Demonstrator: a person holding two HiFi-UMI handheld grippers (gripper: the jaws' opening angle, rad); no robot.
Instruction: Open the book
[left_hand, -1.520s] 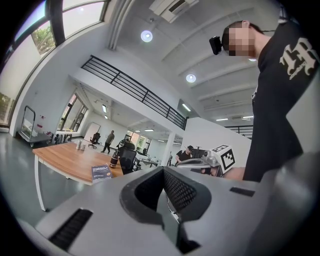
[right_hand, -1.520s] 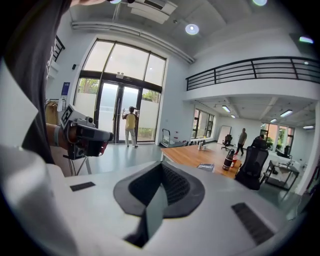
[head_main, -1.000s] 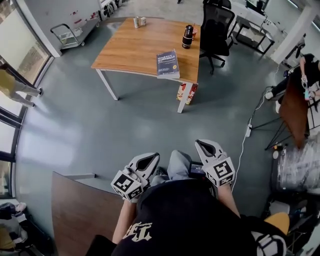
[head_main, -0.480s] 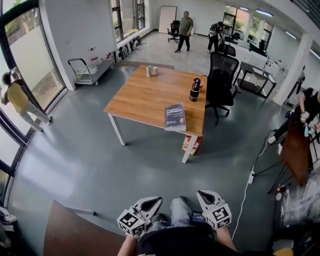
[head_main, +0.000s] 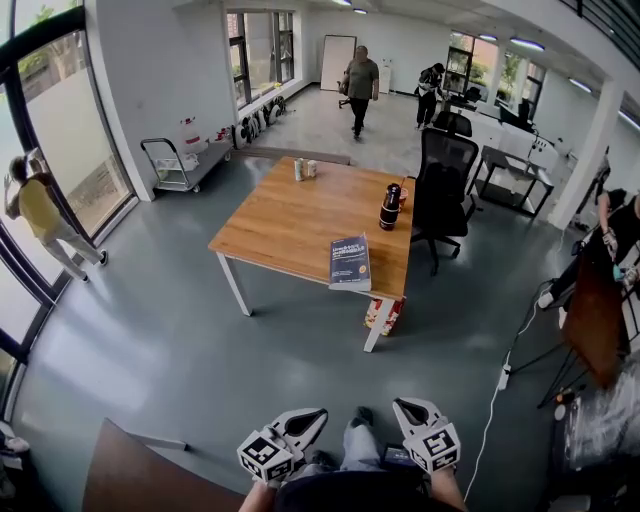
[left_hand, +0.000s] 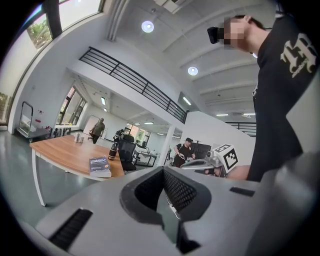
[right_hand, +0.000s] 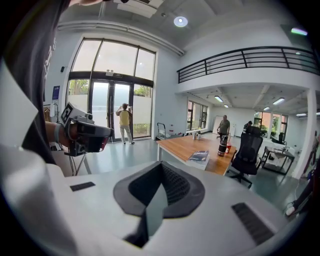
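A dark blue book (head_main: 349, 262) lies closed near the front right corner of the wooden table (head_main: 290, 215), well ahead of me across the grey floor. The left gripper view shows the book (left_hand: 99, 165) small at mid left, and in the right gripper view the book (right_hand: 199, 156) sits on the table's near edge. My left gripper (head_main: 312, 414) and right gripper (head_main: 402, 405) are held close to my body at the bottom of the head view, far from the table. The jaws of both meet, with nothing between them.
On the table stand a black bottle (head_main: 390, 206) and two small cans (head_main: 305, 169). A black office chair (head_main: 443, 180) is at its right side and a coloured box (head_main: 382, 315) under its corner. People (head_main: 361, 85) walk at the back. A brown board (head_main: 140, 475) lies low left.
The head view has tilted up, so more of the room shows and the table sits lower in it. Both grippers have slid to the bottom edge, still shut.
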